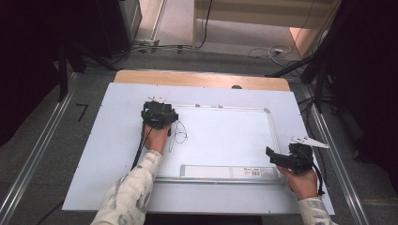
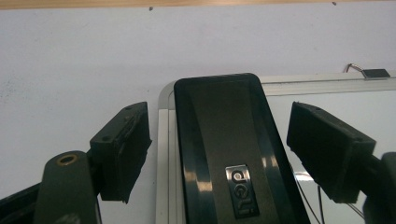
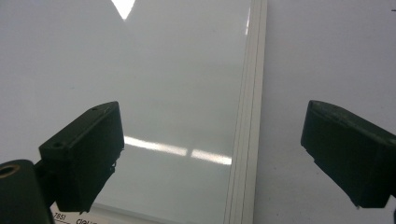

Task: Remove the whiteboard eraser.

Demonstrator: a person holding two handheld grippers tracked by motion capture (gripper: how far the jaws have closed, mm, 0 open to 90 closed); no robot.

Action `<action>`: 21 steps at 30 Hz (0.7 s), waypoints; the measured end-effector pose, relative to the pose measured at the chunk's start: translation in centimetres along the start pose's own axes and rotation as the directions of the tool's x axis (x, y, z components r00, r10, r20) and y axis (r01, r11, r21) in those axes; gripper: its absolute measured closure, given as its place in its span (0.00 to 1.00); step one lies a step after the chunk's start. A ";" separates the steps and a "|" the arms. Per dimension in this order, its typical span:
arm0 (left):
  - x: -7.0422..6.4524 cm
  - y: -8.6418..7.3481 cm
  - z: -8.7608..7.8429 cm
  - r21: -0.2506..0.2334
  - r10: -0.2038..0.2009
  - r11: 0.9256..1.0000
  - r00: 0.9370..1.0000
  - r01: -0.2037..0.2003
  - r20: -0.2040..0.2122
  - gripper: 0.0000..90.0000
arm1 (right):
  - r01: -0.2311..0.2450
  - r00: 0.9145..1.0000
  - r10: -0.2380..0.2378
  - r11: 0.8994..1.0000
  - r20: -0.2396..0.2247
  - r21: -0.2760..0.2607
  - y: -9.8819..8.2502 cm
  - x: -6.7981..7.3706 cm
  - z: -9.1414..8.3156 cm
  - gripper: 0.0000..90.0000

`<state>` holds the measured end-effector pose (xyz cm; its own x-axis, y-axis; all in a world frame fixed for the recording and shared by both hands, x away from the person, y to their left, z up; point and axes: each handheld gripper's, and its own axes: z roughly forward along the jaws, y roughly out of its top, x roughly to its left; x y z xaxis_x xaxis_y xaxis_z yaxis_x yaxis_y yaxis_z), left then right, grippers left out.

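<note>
A white whiteboard (image 1: pixel 225 136) with a silver frame lies flat on the table. At its top left corner rests a black eraser (image 2: pixel 224 154) with a silver logo. My left gripper (image 1: pixel 158 115) hovers over that corner. In the left gripper view its jaws (image 2: pixel 218 126) stand on either side of the eraser with a gap at each side, so it is open. My right gripper (image 1: pixel 274 157) sits at the board's lower right corner. In the right gripper view it (image 3: pixel 212 135) is wide open over the board's frame edge (image 3: pixel 247 116), with nothing between the jaws.
Thin black lines (image 1: pixel 178 133) mark the board just right of my left hand. A silver tray strip (image 1: pixel 230 172) runs along the board's near edge. A white sheet (image 1: pixel 117 154) covers the wooden table (image 1: pixel 202 77). Dark stands and cables flank the table.
</note>
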<state>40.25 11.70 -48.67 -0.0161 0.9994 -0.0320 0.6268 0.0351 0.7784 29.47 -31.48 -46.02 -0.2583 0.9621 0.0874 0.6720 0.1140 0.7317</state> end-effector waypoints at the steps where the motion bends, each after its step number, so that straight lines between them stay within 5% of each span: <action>1: -0.1 0.0 0.1 0.001 0.007 1.000 1.000 -0.007 -0.010 0.26 | 0.000 1.000 0.000 1.000 0.000 0.000 0.0 0.0 0.0 0.05; 8: -0.3 -0.1 0.7 0.026 0.013 1.000 1.000 -0.012 -0.028 0.30 | -0.002 1.000 0.002 1.000 0.001 0.005 0.0 0.0 0.0 0.05; 21: -0.6 -0.2 0.4 -0.003 0.046 0.999 0.998 -0.046 -0.041 0.41 | -0.001 1.000 0.001 1.000 0.001 0.007 0.0 -0.1 0.0 0.05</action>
<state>40.45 11.05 -49.11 -0.0192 0.9994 0.0291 0.6249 -0.0107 0.7806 29.50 -31.53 -46.08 -0.2566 0.9625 0.0875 0.6772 0.1144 0.7269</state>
